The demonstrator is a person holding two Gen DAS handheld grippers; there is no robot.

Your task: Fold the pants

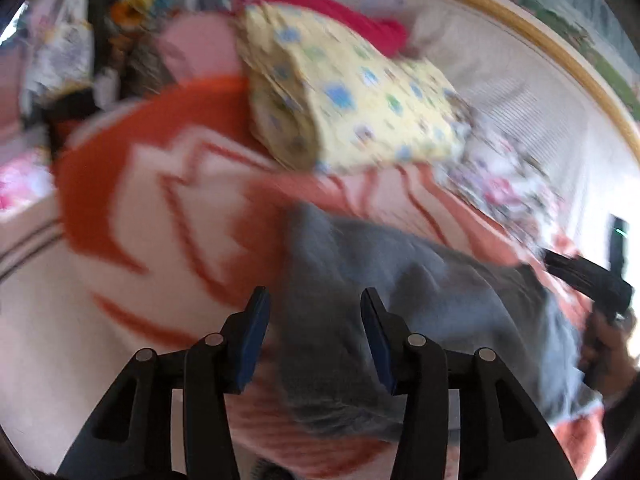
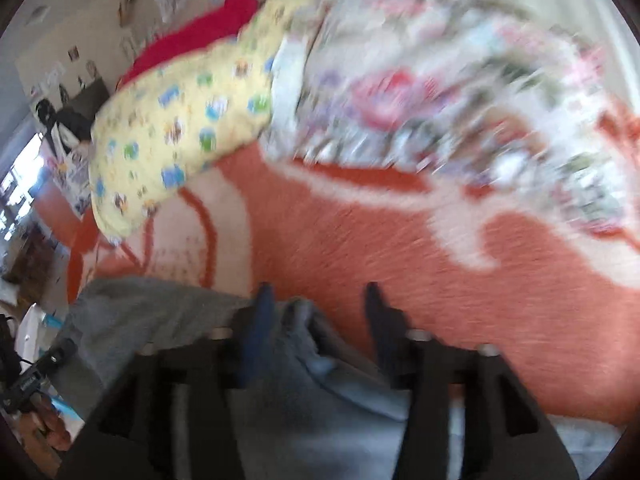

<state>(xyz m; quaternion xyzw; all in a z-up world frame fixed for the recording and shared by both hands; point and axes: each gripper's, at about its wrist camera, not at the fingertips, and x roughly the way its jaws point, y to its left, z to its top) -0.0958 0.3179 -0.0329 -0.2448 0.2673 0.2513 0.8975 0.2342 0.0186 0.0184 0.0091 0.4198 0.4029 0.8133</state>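
Your left tongs (image 1: 314, 300) stood open at lower centre of left view, pads clear of cloth. Your right tongs (image 2: 318, 296) also stood open in right view, with grey pants (image 2: 280, 360) bunched between fingers, not pinched. Pants (image 1: 400, 300) lay crumpled on orange blanket (image 1: 120, 200), lower middle. Yellow pillow (image 1: 352, 100) sat at upper centre. Both views blurred.
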